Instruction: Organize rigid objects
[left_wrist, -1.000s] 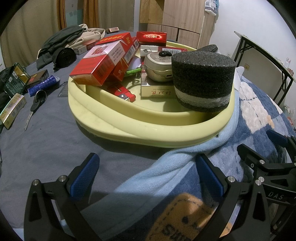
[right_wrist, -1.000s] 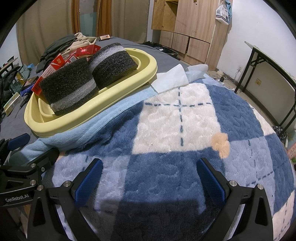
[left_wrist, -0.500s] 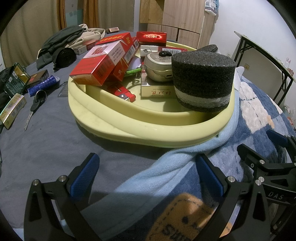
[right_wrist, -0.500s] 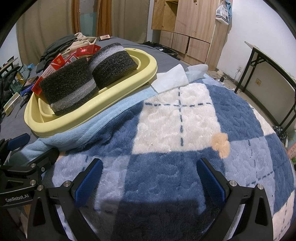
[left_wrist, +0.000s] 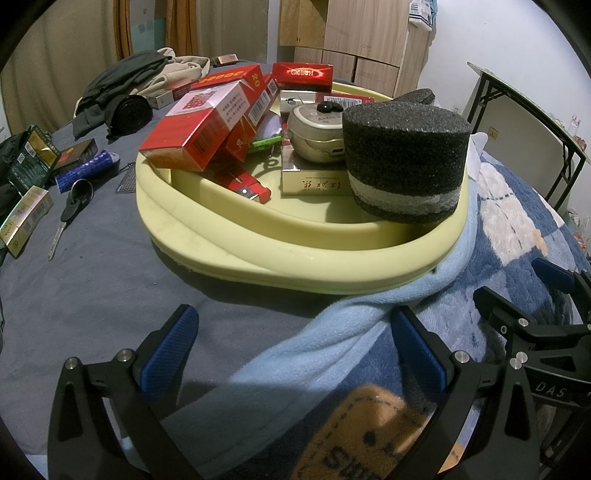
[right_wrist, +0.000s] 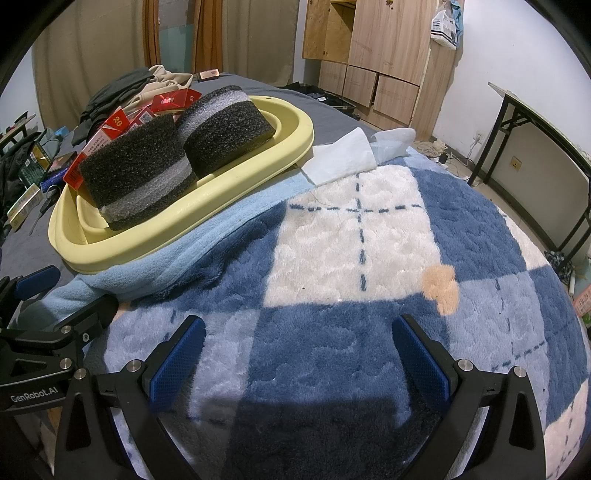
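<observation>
Both grippers hang empty in front of a half-filled yellow basin.

At far left, loose boxes (left_wrist: 26, 218), a key (left_wrist: 72, 206) and a blue-handled tool (left_wrist: 86, 168) lie on the grey sheet (left_wrist: 92, 295), well apart from the basin (left_wrist: 258, 240). It holds red cartons (left_wrist: 199, 129), a metal tin (left_wrist: 317, 133) and, at its right end, a dark foam block (left_wrist: 406, 158). The left gripper (left_wrist: 295, 350) has its jaws wide with nothing between them, as does the right gripper (right_wrist: 295, 354) over the checked blanket (right_wrist: 369, 240). The likely next step is fetching the leftmost strays: approach low, close across a box's narrow sides, and place it in the basin's bare front; what lies beyond the boxes is too dim to tell.
</observation>
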